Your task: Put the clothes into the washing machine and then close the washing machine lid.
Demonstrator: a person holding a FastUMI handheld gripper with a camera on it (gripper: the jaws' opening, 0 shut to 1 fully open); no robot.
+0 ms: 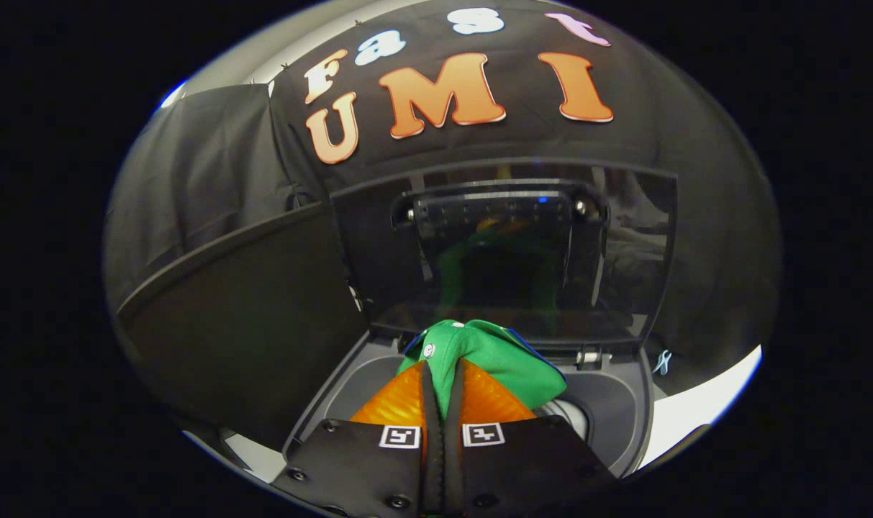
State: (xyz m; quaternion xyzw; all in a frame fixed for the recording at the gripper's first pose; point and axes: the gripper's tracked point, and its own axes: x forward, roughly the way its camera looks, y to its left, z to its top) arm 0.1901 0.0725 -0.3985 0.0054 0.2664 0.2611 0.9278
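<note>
- The gripper [442, 385] has its two orange fingers [396, 403] almost closed; only a thin gap stays between them.
- In that gap a fold of the green cloth [497, 356] is pinched, and both fingers press on it.
- The rest of the cloth bulges out beyond the fingertips, toward 12 and 1 o'clock from them, and it hangs above the washer [623, 410] opening.
- A small white snap button [429, 350] sits on the cloth, at about 11 o'clock from the fingertips.
- The washer top is grey, and its rim goes around the fingers on both sides. At 3 o'clock from the fingers a small part of the drum [569, 414] is seen, pale and ribbed.
- The lid [522, 244] stands open and upright behind the opening, at 12 o'clock from the gripper. It is dark and glossy, and a faint green and orange reflection shows in it.
- A dark flat panel [242, 324] leans at 10 o'clock from the fingers, beside the lid.
- Each finger base carries a small black and white marker [399, 436].
</note>
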